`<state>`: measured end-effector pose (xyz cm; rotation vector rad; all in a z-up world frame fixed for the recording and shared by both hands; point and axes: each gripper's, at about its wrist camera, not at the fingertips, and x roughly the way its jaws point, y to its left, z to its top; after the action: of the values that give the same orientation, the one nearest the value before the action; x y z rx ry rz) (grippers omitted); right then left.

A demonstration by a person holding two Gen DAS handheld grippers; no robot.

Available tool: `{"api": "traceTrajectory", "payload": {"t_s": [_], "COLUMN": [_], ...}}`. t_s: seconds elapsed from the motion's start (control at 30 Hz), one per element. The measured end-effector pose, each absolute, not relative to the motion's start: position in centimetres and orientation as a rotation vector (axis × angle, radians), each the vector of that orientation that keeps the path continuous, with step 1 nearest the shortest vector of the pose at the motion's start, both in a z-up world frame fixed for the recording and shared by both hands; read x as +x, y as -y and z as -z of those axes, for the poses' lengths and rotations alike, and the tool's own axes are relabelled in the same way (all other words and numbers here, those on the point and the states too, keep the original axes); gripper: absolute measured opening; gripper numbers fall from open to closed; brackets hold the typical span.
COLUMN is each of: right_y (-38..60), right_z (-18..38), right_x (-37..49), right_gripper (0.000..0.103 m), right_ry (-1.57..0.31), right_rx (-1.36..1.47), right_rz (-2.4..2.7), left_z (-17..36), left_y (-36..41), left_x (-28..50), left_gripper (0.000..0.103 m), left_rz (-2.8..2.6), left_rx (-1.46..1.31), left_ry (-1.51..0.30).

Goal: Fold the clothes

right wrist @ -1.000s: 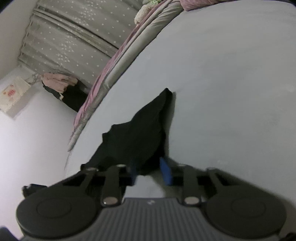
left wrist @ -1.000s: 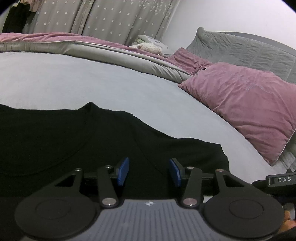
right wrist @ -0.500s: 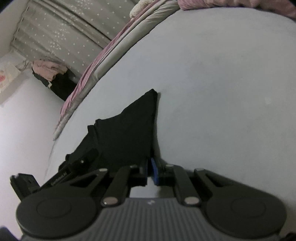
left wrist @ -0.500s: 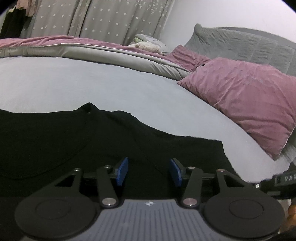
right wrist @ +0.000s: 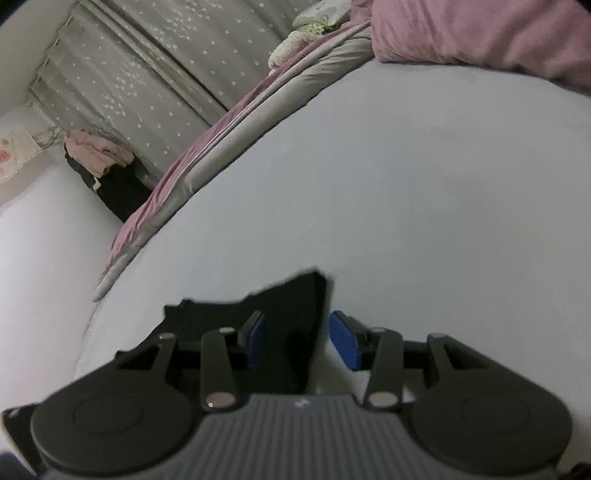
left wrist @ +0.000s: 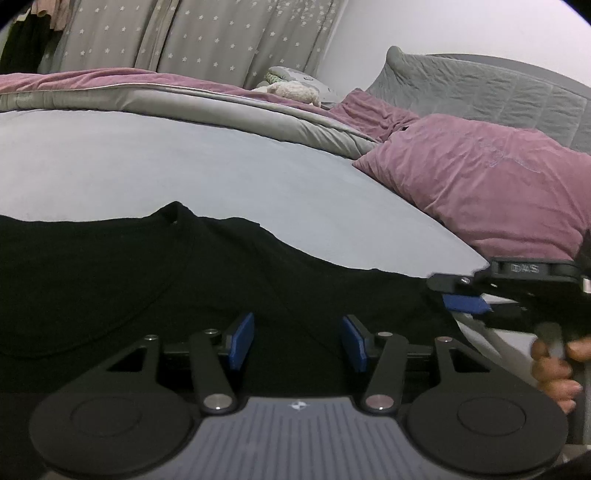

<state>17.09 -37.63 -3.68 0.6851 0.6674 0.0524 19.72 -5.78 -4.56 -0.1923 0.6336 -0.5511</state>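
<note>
Left wrist view: the left gripper [left wrist: 297,343] hovers with its jaws parted and nothing between the blue pads [left wrist: 242,341]. A black T-shirt [left wrist: 147,280] lies spread flat on the grey bedsheet [left wrist: 184,166], filling the space just ahead of and under the jaws, its neckline ahead and to the left of them. To the right of the jaws the right gripper [left wrist: 465,295] reaches in at the shirt's right edge, gripped by a hand [left wrist: 554,365]. Beyond the jaws to the right lies a mauve pillow [left wrist: 498,184], with a folded duvet [left wrist: 184,96] farther ahead and star-print curtains [left wrist: 221,33] behind it.

Right wrist view: the right gripper [right wrist: 295,339] has its jaws opening. The shirt's edge [right wrist: 291,325] sits between them, touching neither pad that can be made out, its corner pointing just ahead of the fingertips. Bare bedsheet [right wrist: 406,203] stretches ahead and to the right. No containers appear in either view.
</note>
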Motion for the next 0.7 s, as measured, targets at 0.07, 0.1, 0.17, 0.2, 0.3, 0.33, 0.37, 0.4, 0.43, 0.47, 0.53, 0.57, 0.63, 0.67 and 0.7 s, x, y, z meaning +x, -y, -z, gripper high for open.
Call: {"api": "traceTrajectory", "payload": {"t_s": [0.07, 0.1, 0.17, 0.2, 0.3, 0.33, 0.37, 0.4, 0.43, 0.47, 0.53, 0.57, 0.63, 0.67, 0.7], "right_y": [37.3, 37.1, 36.9, 36.8, 36.9, 36.9, 36.9, 36.8, 36.7, 36.5, 36.1, 35.8, 35.5, 35.4, 35.3], "right_z": [3.6, 3.6, 3.6, 3.7, 4.5, 4.5, 4.4, 4.2, 4.0, 3.6, 2.9, 2.5, 1.6, 1.3, 0.9], "right_x": [18.1, 18.2, 18.1, 17.9, 17.8, 17.8, 17.7, 17.6, 17.5, 17.4, 17.0, 16.8, 16.0, 15.6, 15.2], "right_gripper": [0.03, 0.013, 0.007, 0.007, 0.007, 0.008, 0.009, 0.014, 0.024, 0.031, 0.051, 0.051, 0.05, 0.05, 0.051], "right_ry": [-0.649, -0.641, -0.623, -0.612, -0.609, -0.607, -0.605, -0.602, -0.601, -0.597, -0.592, -0.593, -0.607, -0.611, -0.615], "right_rx": [0.636, 0.609, 0.557, 0.535, 0.519, 0.521, 0.523, 0.524, 0.523, 0.516, 0.501, 0.495, 0.501, 0.504, 0.507], "right_rz": [-0.037, -0.02, 0.023, 0.049, 0.078, 0.074, 0.069, 0.064, 0.059, 0.062, 0.07, 0.074, 0.068, 0.064, 0.061], "left_z": [4.6, 4.6, 4.6, 4.6, 4.6, 4.6, 4.6, 4.6, 4.6, 4.5, 4.3, 4.1, 3.5, 3.1, 2.8], "left_y": [5.8, 5.8, 5.8, 5.8, 5.8, 5.8, 5.7, 5.6, 5.5, 5.3, 5.0, 4.8, 4.5, 4.3, 4.0], "left_x": [19.7, 19.8, 19.7, 19.7, 19.7, 19.8, 19.8, 19.8, 19.8, 19.9, 19.8, 19.7, 19.2, 18.8, 18.3], "left_gripper": [0.051, 0.051, 0.051, 0.051, 0.052, 0.052, 0.052, 0.052, 0.052, 0.052, 0.052, 0.052, 0.052, 0.052, 0.052], "left_rz": [0.552, 0.553, 0.553, 0.553, 0.551, 0.552, 0.552, 0.555, 0.558, 0.561, 0.568, 0.571, 0.564, 0.561, 0.563], "left_rx": [-0.194, -0.195, -0.197, -0.195, -0.195, -0.199, -0.203, -0.211, -0.219, -0.229, -0.253, -0.262, -0.266, -0.266, -0.273], "left_ry": [-0.634, -0.634, -0.635, -0.635, -0.635, -0.635, -0.636, -0.636, -0.637, -0.638, -0.635, -0.633, -0.629, -0.628, -0.63]}}
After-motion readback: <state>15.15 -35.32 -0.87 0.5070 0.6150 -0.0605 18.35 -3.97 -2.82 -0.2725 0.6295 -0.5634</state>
